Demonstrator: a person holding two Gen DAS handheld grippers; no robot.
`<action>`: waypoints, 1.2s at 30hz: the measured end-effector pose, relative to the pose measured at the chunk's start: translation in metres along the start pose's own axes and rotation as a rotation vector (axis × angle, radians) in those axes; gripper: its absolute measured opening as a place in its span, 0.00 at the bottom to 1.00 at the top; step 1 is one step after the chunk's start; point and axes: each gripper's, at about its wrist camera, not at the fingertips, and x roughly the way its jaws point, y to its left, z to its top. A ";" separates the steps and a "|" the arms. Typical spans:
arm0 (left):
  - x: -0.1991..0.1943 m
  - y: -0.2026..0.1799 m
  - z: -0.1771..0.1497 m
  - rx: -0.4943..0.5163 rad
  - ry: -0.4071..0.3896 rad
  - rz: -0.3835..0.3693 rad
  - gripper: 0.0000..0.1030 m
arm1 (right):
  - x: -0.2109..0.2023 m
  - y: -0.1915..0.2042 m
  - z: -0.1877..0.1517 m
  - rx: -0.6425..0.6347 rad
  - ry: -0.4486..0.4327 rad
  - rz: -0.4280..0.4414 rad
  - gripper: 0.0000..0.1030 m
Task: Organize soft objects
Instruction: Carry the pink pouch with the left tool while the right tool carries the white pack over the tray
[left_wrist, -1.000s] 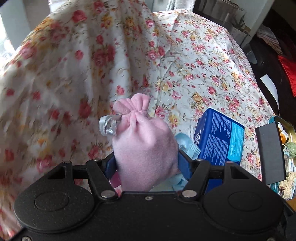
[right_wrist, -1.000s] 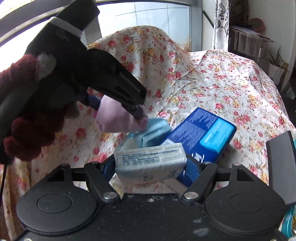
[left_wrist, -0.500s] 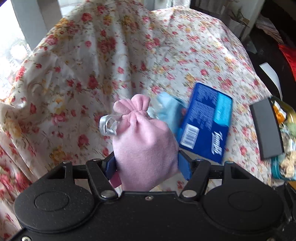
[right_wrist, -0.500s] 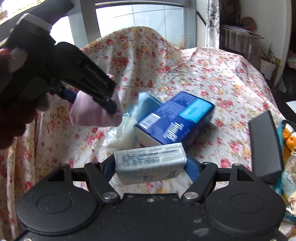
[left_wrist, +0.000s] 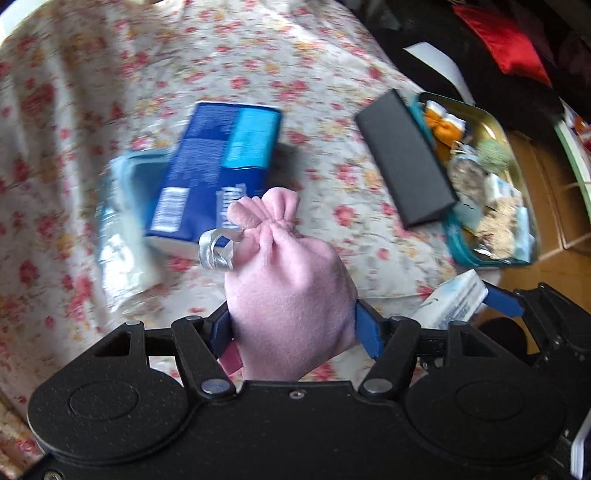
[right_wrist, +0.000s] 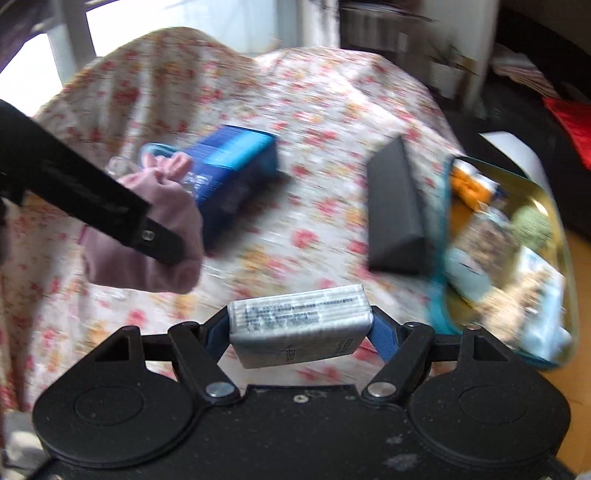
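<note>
Left gripper (left_wrist: 291, 325) clamped on pink fleece drawstring pouch (left_wrist: 288, 295); right gripper (right_wrist: 299, 328) pinching pale wrapped tissue pack (right_wrist: 299, 328); both above flowered tablecloth (left_wrist: 314, 66), near teal-rimmed tin tray (right_wrist: 439, 295) at right edge.

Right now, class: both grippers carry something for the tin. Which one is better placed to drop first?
Right. Its gripper, shut on the tissue pack, is next to the tin; the left gripper with the pouch is farther off.

Pink pouch (left_wrist: 291, 295) matt fleece; tissue pack (right_wrist: 299, 325) glossy plastic; tablecloth (left_wrist: 110, 55) printed cotton.
</note>
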 end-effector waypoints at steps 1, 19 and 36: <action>0.001 -0.009 0.002 0.020 0.003 -0.012 0.60 | -0.001 -0.009 -0.002 0.012 0.005 -0.021 0.73; 0.034 -0.140 0.050 0.196 -0.027 -0.181 0.60 | -0.003 -0.209 0.029 0.288 -0.021 -0.322 0.73; 0.094 -0.206 0.076 0.230 0.036 -0.245 0.60 | 0.057 -0.279 0.118 0.362 -0.053 -0.262 0.73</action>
